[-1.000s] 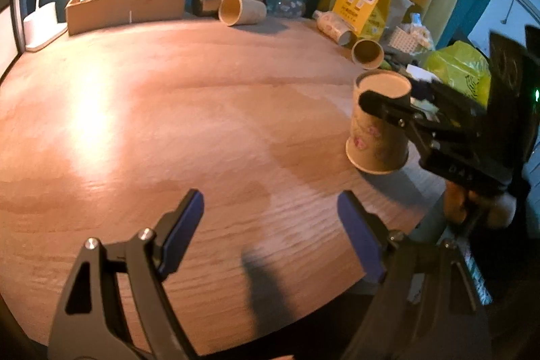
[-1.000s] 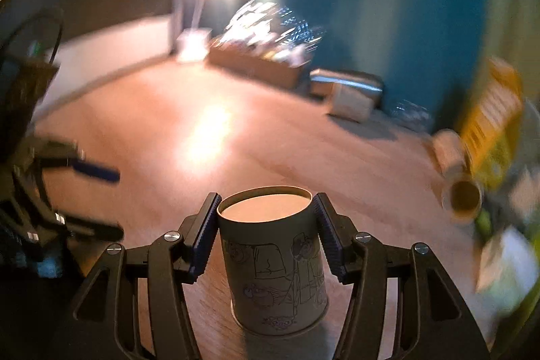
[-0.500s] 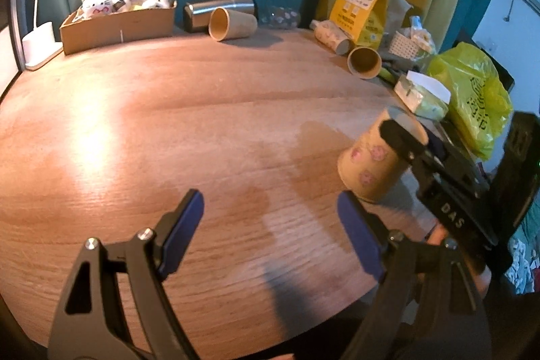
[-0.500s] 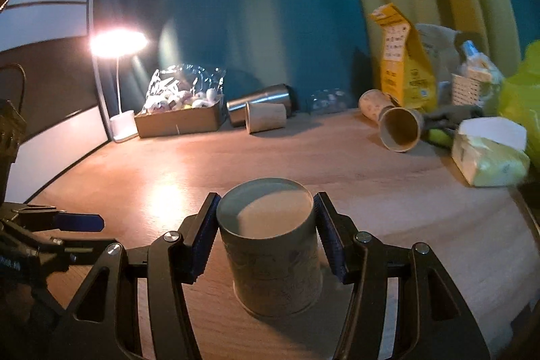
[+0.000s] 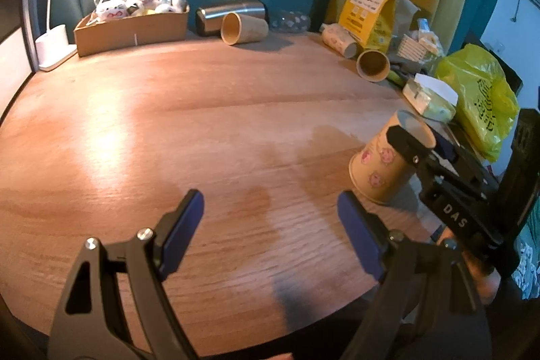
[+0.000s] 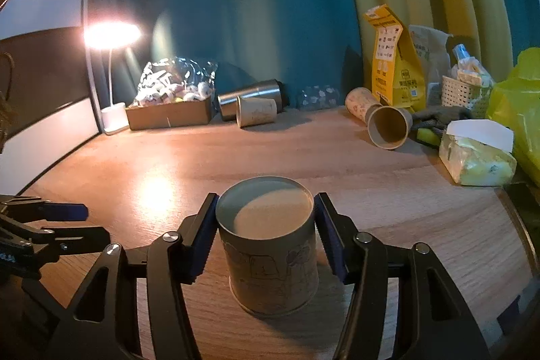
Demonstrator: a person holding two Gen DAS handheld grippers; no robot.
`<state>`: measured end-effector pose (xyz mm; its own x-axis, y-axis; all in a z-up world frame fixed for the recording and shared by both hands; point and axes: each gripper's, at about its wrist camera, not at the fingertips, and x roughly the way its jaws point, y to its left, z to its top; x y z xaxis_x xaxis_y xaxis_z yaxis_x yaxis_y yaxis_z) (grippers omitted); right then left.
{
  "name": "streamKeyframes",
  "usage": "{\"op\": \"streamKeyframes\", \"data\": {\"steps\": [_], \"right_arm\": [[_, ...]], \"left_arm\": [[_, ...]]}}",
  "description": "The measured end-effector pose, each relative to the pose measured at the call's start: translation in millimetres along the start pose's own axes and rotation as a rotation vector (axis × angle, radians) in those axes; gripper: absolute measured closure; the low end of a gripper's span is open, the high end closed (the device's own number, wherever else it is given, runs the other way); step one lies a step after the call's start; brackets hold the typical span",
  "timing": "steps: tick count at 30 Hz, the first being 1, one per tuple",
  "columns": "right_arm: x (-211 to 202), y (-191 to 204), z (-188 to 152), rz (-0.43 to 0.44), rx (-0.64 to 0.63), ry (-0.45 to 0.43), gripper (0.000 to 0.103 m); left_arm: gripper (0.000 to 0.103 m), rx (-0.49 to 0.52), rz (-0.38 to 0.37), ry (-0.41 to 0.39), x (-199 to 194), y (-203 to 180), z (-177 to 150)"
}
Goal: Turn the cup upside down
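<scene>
A paper cup (image 6: 270, 255) with cartoon drawings stands upside down on the round wooden table (image 6: 388, 191), its wide mouth on the wood and flat base up. My right gripper (image 6: 265, 235) is shut on the paper cup near its base. In the left wrist view the same cup (image 5: 384, 164) stands at the table's right edge, held by the right gripper (image 5: 418, 144). My left gripper (image 5: 270, 225) is open and empty above the table's near edge, left of the cup.
Several paper cups lie on their sides at the back (image 6: 256, 112) and right (image 6: 388, 127). A steel tumbler (image 6: 249, 97), a cardboard box of wrapped sweets (image 6: 168, 113), a lamp (image 6: 111, 32), a yellow bag (image 6: 391, 56), a tissue pack (image 6: 479, 154) and a yellow plastic bag (image 5: 479, 100) line the far and right edges.
The right gripper has swung its view round to the right while holding the cup. The cup tilted, and now it rests mouth down on the table. The left gripper stayed open and lifted slightly.
</scene>
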<state>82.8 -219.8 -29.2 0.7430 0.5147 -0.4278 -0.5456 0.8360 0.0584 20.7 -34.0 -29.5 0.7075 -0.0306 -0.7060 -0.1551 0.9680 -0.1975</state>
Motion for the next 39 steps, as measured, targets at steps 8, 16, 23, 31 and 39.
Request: {"op": "streamKeyframes", "data": {"steps": [8, 16, 23, 31, 39], "right_arm": [[-21, 8, 14, -0.015, 0.006, 0.023, 0.026], [-58, 18, 26, -0.046, 0.006, 0.062, 0.026], [-86, 26, 26, -0.064, 0.006, 0.061, 0.026], [-109, 30, 22, -0.066, 0.036, 0.053, 0.026], [-121, 36, 20, -0.052, 0.039, 0.046, 0.026]], "left_arm": [[0.02, 0.016, 0.057, -0.037, -21, -6, 0], [0.02, 0.051, 0.09, -0.094, -51, -23, -7], [0.02, 0.053, 0.102, -0.113, -70, -33, -19], [0.02, 0.035, 0.13, -0.142, -92, -36, -33], [0.02, 0.05, 0.141, -0.179, -110, -40, -39]]}}
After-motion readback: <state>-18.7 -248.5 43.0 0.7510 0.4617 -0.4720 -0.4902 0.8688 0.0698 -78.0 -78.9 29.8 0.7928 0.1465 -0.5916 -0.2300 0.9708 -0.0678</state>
